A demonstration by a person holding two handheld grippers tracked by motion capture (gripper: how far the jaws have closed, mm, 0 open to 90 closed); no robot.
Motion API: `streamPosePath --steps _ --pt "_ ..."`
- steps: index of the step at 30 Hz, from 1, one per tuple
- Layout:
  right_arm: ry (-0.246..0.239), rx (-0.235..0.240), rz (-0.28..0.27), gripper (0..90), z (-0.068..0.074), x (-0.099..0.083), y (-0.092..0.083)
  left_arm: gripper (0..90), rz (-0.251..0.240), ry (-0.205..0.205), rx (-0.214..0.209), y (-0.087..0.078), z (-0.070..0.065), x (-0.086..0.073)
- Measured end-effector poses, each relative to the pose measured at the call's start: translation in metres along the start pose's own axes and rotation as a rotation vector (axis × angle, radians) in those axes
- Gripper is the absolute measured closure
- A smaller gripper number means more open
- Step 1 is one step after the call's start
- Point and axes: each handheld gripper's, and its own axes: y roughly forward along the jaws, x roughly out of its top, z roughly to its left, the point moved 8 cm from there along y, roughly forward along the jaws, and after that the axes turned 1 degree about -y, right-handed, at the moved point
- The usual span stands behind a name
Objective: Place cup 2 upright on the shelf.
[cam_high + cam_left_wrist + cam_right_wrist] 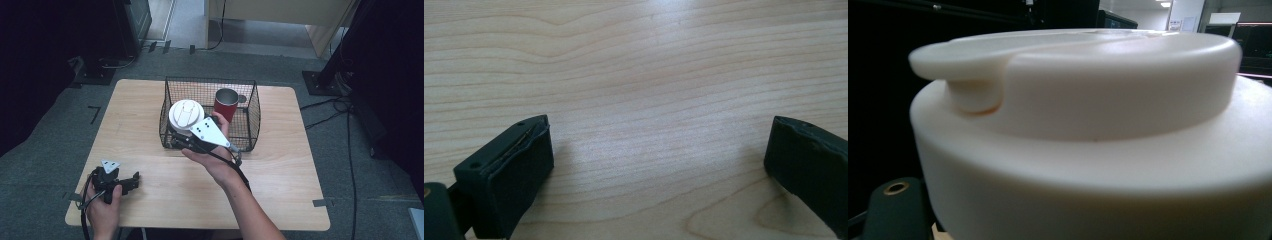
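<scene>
My right gripper (pixel 181 136) pinches the white lidded plastic cup (pixel 185 114) low, so it could tip against the black wire basket (pixel 252 120).

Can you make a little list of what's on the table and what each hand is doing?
table: light wooden top
basket: black wire basket at the middle of the table
red cup: upright inside the basket
white-lidded cup: held over the basket's near left part
right gripper: shut on the white-lidded cup
left gripper: jaws open, nothing between them, low over the table's near left corner
</scene>
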Motion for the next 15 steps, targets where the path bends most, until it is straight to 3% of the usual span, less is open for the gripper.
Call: streamPosePath --steps 15 --pt "0.025 -0.060 -0.002 15.7 -0.022 0.003 0.023 0.0 -0.001 -0.001 0.001 0.000 0.000 0.000"
